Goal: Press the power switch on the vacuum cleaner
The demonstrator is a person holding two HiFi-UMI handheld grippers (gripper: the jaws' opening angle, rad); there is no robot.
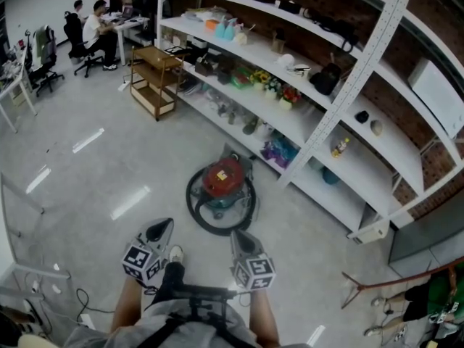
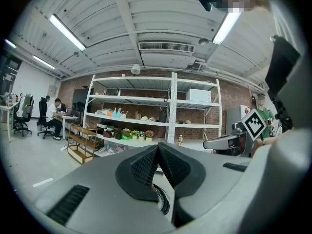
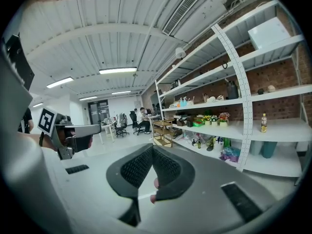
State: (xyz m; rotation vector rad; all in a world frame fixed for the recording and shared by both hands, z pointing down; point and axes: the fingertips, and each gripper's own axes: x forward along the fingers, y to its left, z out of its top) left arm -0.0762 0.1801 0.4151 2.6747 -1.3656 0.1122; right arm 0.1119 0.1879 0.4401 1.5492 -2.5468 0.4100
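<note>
The vacuum cleaner (image 1: pixel 222 180), a round red canister on a teal base with a black hose coiled around it, stands on the grey floor in front of the shelves. In the head view both grippers are held low, short of it and not touching it. My left gripper (image 1: pixel 164 227) points toward the vacuum's near left side. My right gripper (image 1: pixel 240 235) sits just below the hose loop. In the gripper views the left gripper (image 2: pixel 157 147) and right gripper (image 3: pixel 152 148) each have jaws pressed together, with nothing between them. The power switch cannot be made out.
A long white shelf rack (image 1: pixel 312 133) full of small goods runs behind the vacuum. A wooden cart (image 1: pixel 154 78) stands at its left end. People sit at desks (image 1: pixel 94 31) far back left. Another person's legs (image 1: pixel 428 307) show at lower right.
</note>
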